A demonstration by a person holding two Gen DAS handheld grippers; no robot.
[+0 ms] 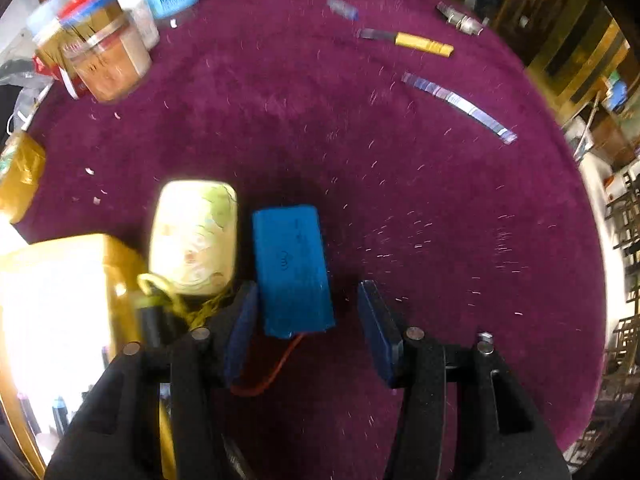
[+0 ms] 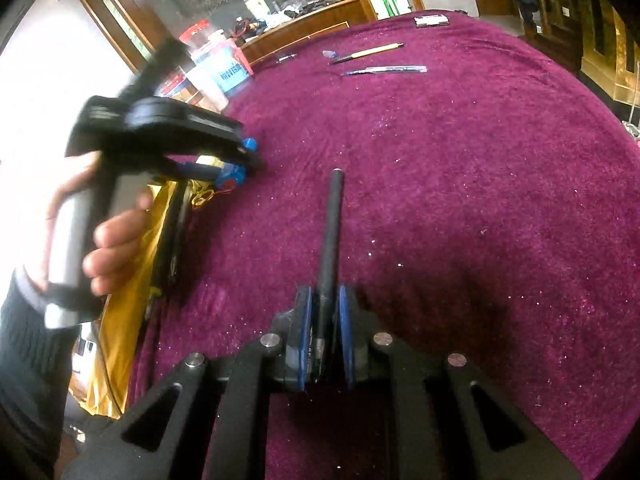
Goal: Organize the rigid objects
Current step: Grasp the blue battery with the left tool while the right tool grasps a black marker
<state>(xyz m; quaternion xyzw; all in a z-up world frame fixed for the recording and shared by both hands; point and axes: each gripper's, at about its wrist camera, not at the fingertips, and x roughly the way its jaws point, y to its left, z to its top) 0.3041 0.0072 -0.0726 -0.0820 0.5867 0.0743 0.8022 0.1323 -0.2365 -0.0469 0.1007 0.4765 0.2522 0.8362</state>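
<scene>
Two handheld grippers over a round table covered in magenta plush cloth [image 1: 400,200].

Left gripper [image 1: 308,312]: jaws stand apart, nothing pressed. A blue rectangular block with a red wire [image 1: 294,268] lies on the cloth at lower centre of the left wrist view, its near end between the pads, close against the left-hand pad [image 1: 242,328]; contact cannot be told through the blur. Just left of the block, a cream rounded-rectangle case with a green pattern [image 1: 194,236]. Beyond that, at lower left, a yellow-gold box or bag [image 1: 116,256], washed out by glare.

Right gripper [image 2: 324,320]: blue pads clenched on a dark grey slim pen-like rod [image 2: 333,232], which juts forward above the cloth at centre of the right wrist view.

Far side of the table, upper right of the left wrist view: a yellow-handled tool with a dark tip [image 1: 412,42], a long thin bluish strip [image 1: 460,106], small metallic cylinders [image 1: 460,20]. Upper left: a cluster of clear plastic jars and tubs [image 1: 108,32].

Right wrist view, left side: a person's hand [image 2: 108,240] grips the left unit's grey handle, dark knitted sleeve below.
</scene>
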